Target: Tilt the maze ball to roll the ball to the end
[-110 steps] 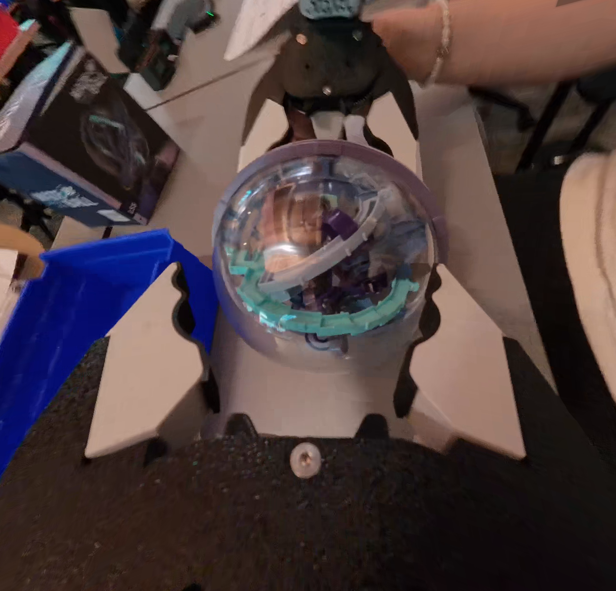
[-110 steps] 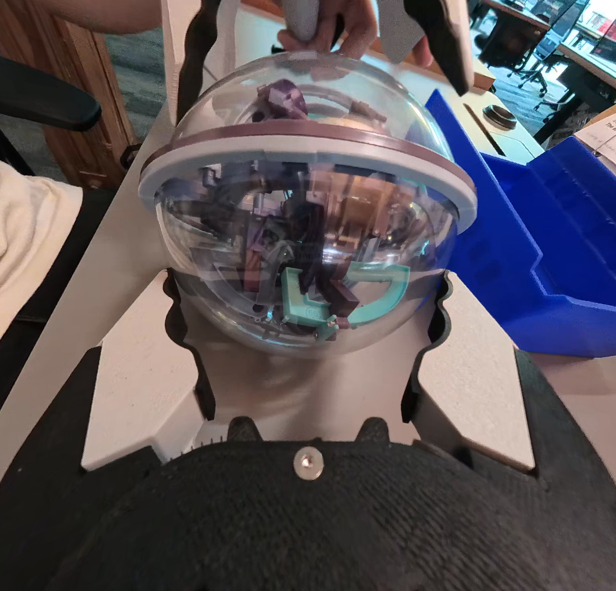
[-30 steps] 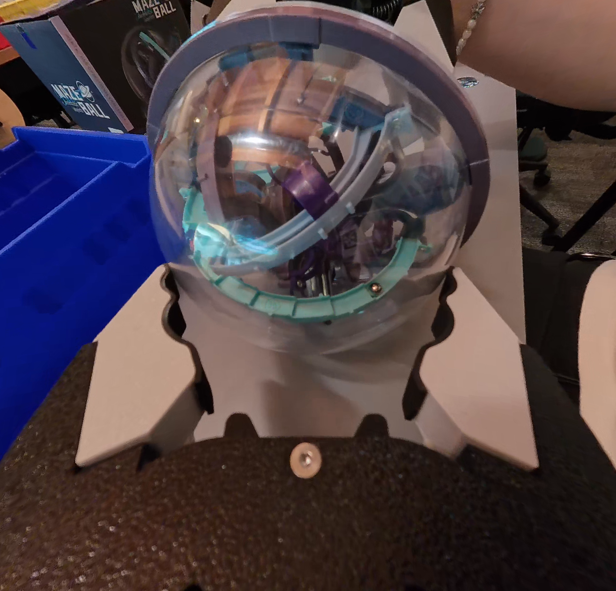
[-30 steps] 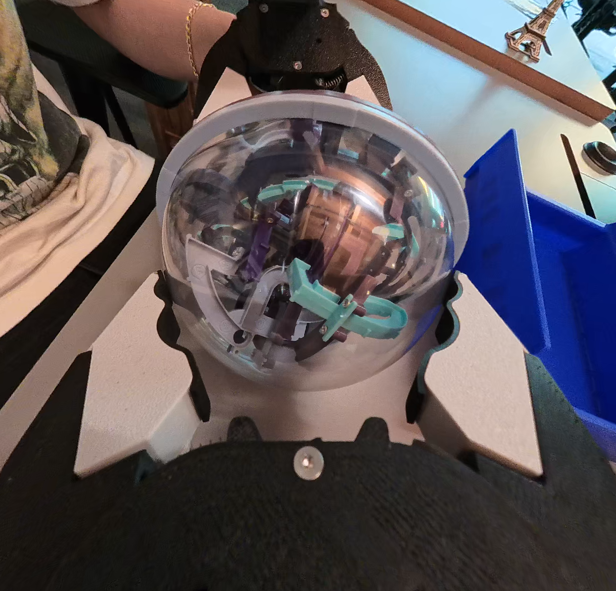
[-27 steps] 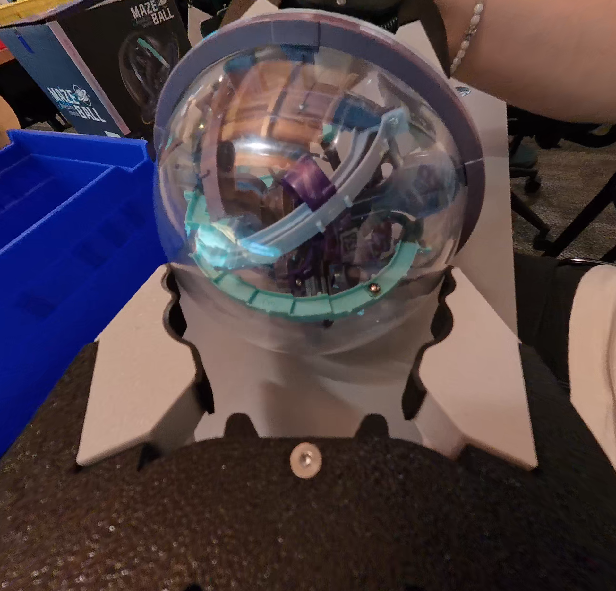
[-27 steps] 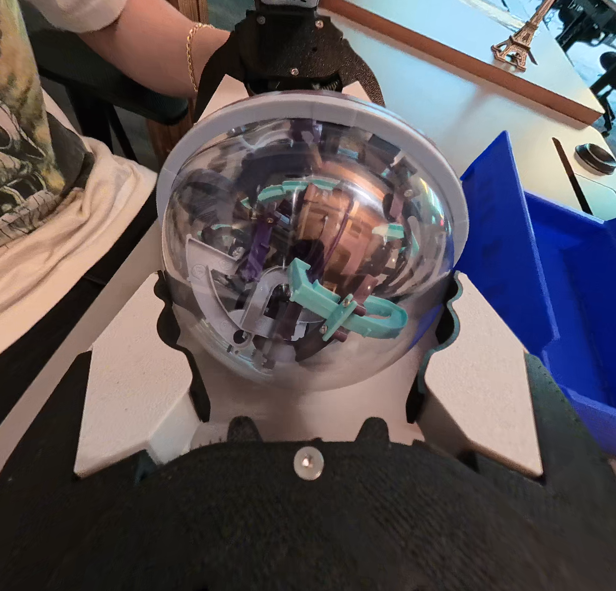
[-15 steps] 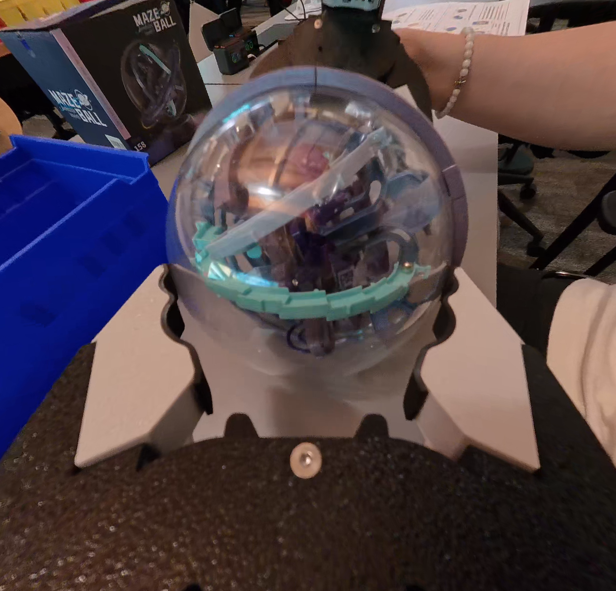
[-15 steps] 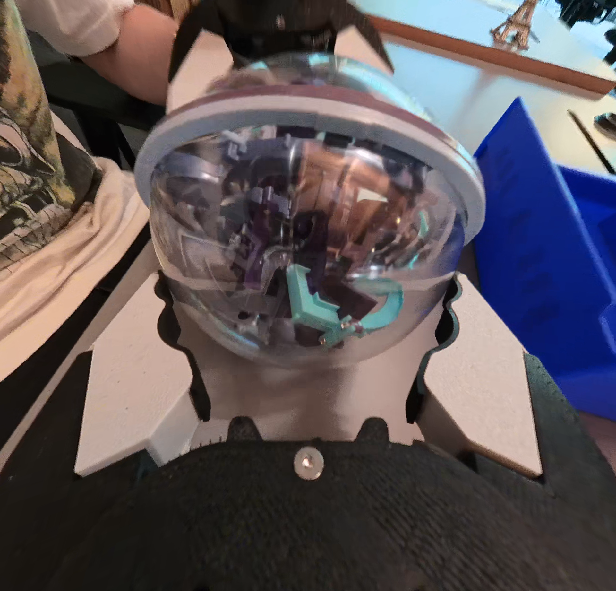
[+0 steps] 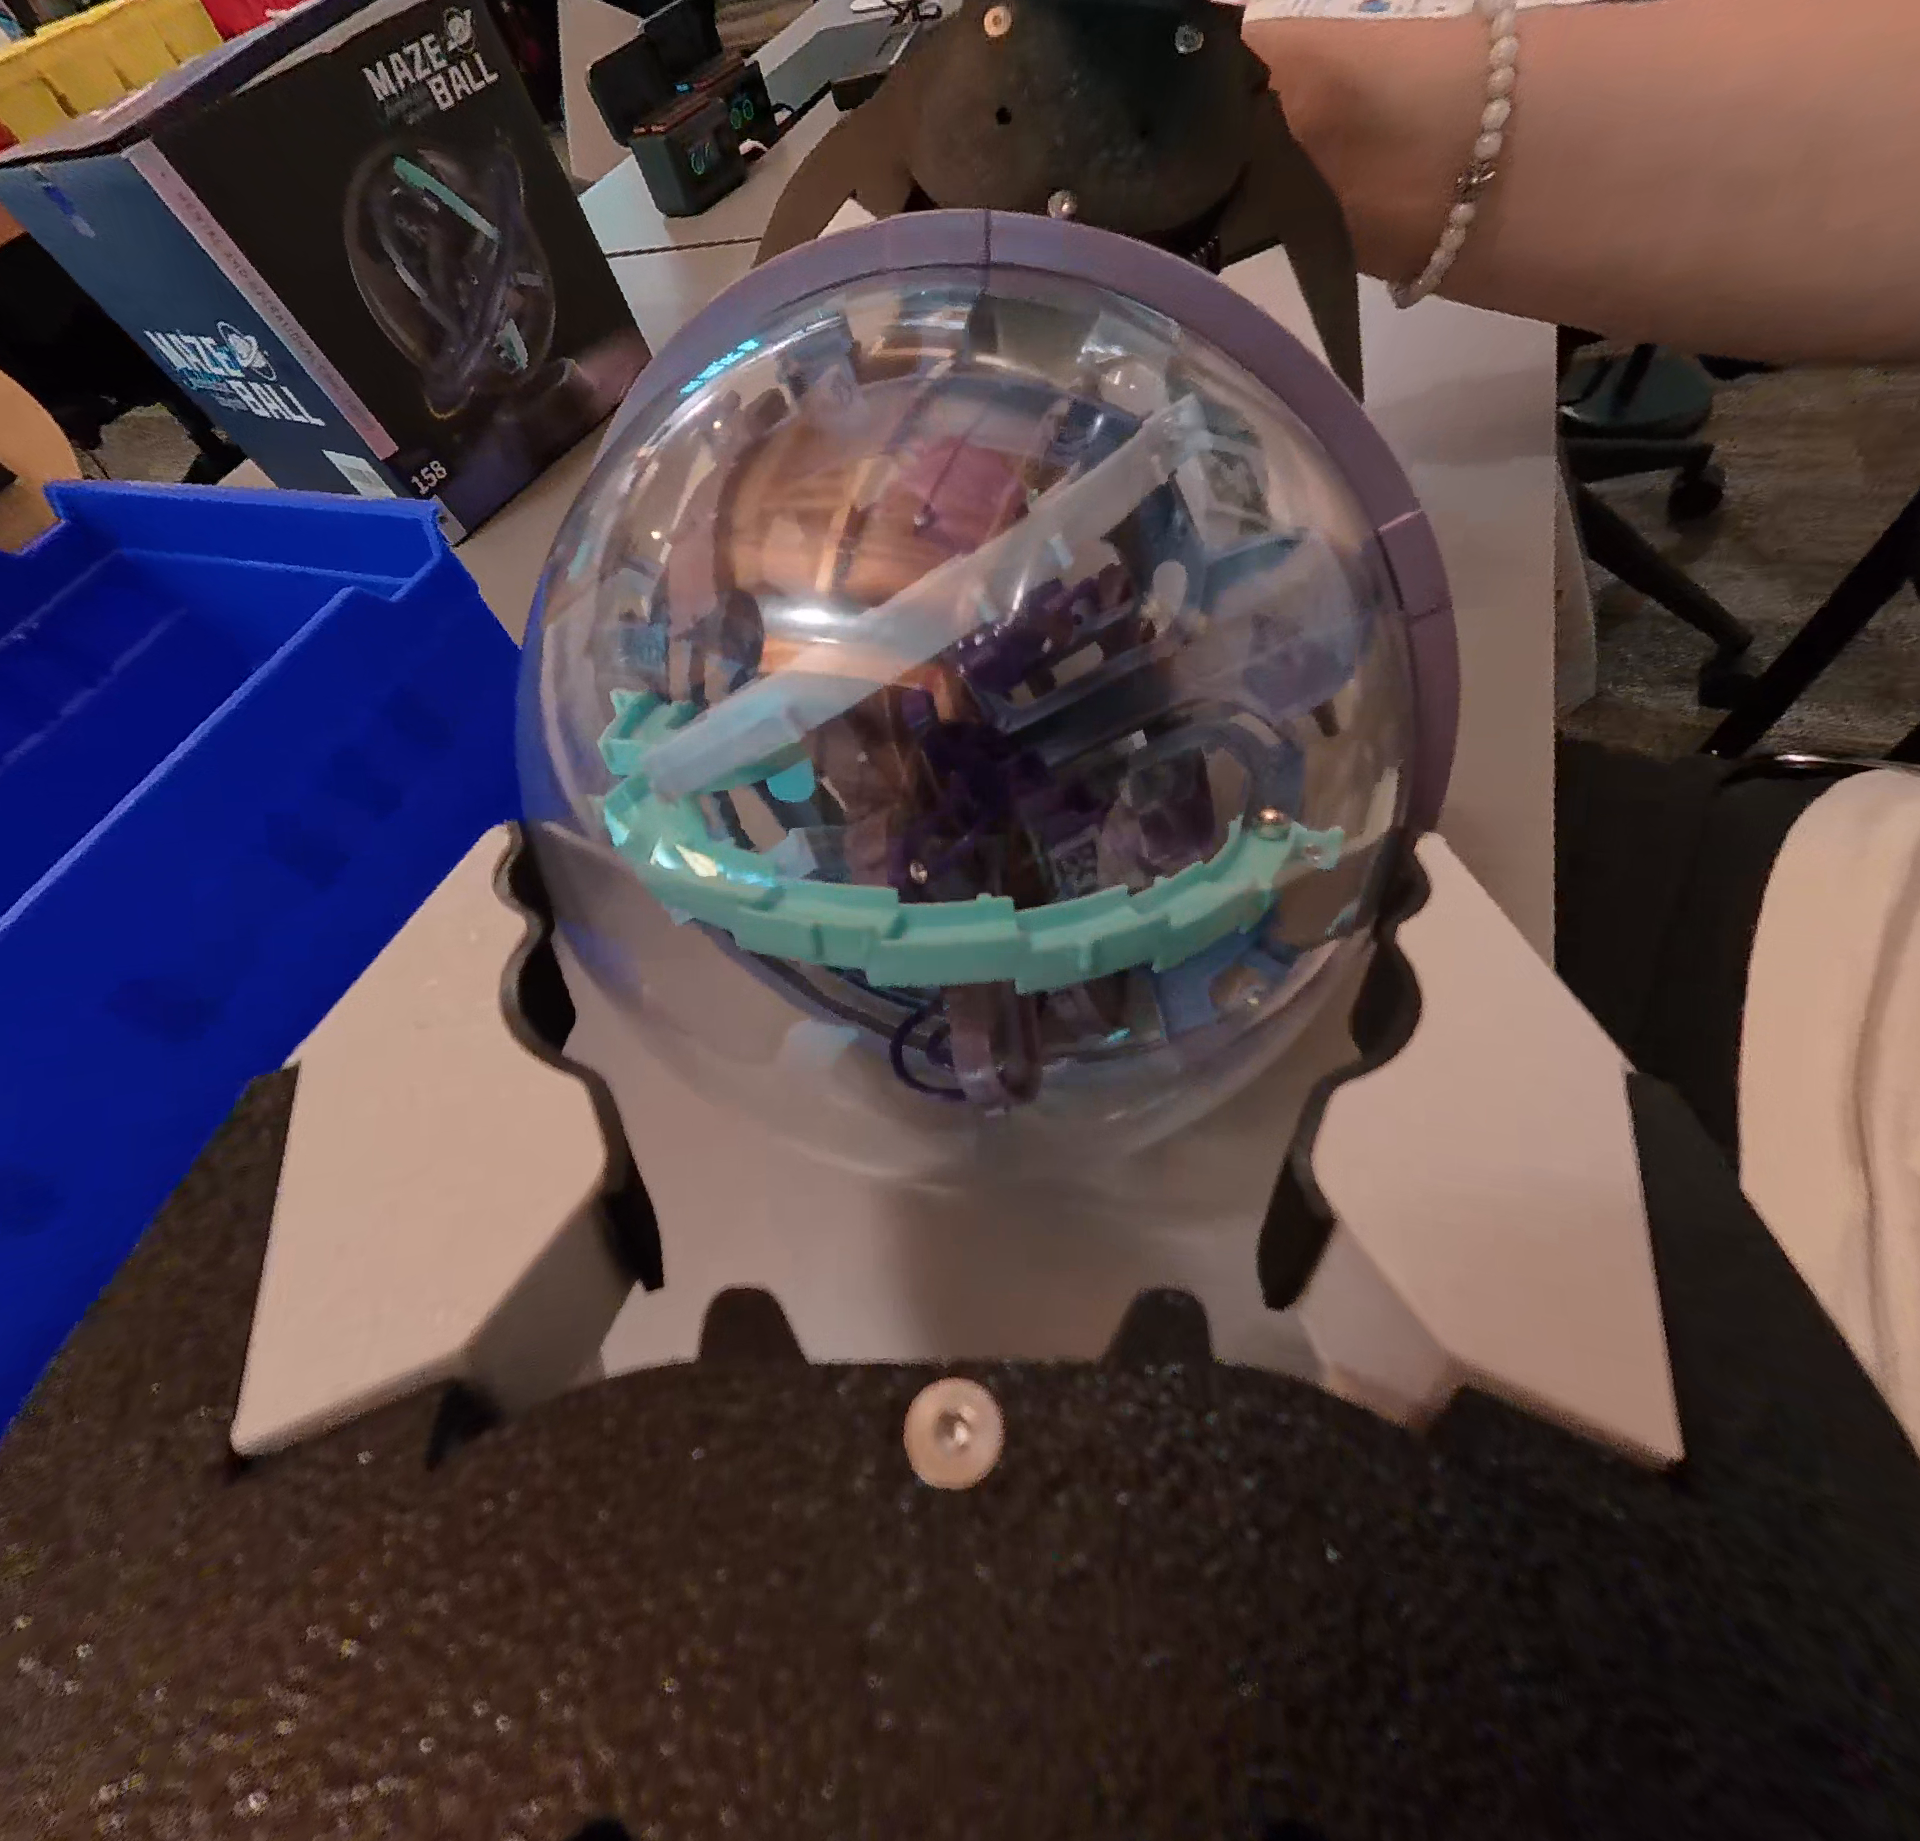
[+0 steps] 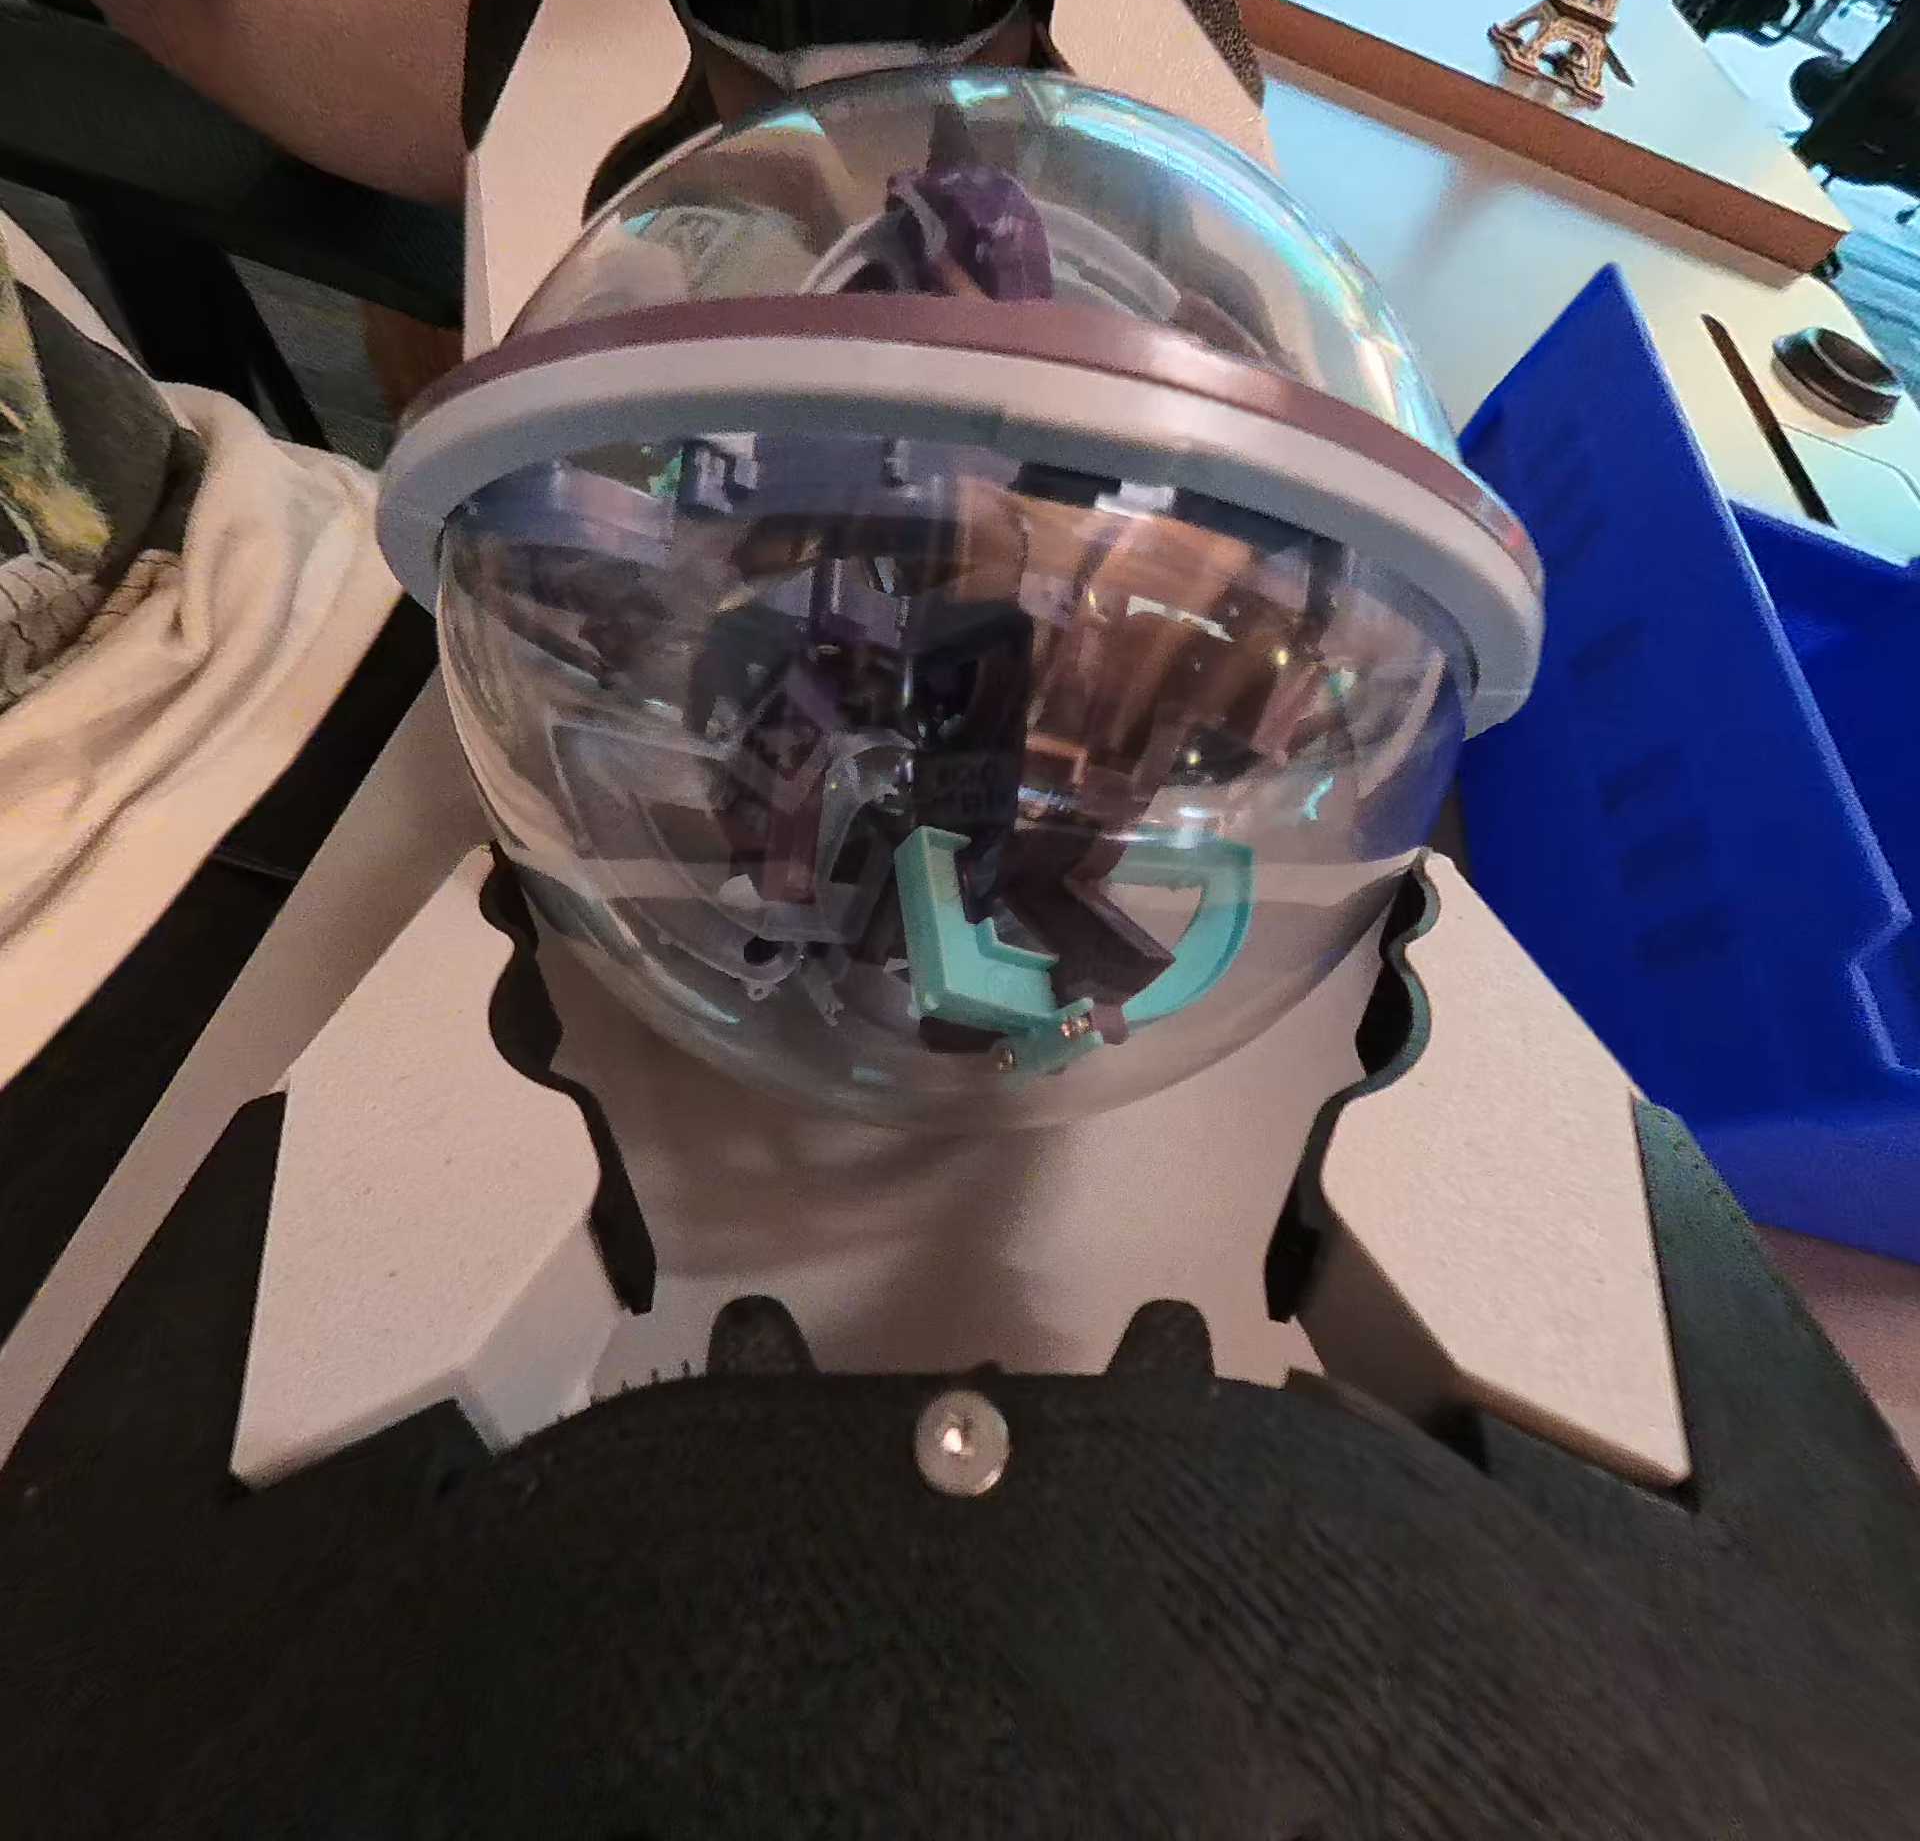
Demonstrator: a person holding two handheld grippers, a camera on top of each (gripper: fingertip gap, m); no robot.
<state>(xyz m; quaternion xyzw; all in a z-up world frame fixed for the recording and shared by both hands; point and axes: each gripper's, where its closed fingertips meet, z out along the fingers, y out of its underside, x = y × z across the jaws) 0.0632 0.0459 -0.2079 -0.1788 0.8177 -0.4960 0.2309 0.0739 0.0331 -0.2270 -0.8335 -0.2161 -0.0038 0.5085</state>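
Maze ball (image 9: 982,669) held up between the two grippers, above the white tabletop (image 9: 1455,389), one gripper on each side of the sphere. Left gripper (image 9: 961,970) spread wide, its white fingers (image 9: 436,1095) with black wavy edges pressed against the lower sides of the clear shell, so gripping the maze ball. Right gripper (image 10: 956,960) likewise spread wide, fingers (image 10: 1496,1199) touching the shell at both sides, gripping the same maze ball (image 10: 951,596) from the opposite side. In the left wrist view, purple band (image 9: 1340,420) arching over the top and down the right side; inside, a teal track (image 9: 966,924) curving across the lower front, a pale blue ramp above it, purple pieces behind. Small steel ball (image 9: 1270,820) sitting near the right end of the teal track. In the right wrist view, band (image 10: 935,357) nearly level, with a smaller clear dome above it and a teal curved piece (image 10: 997,939) low inside. Blue bin (image 9: 156,752) just beside the ball, on the tabletop. Dark product box (image 9: 343,264) standing farther back. Forearm with a bead bracelet (image 9: 1475,139) behind the other gripper. Small tower figurine (image 10: 1569,4) on a far tabletop.
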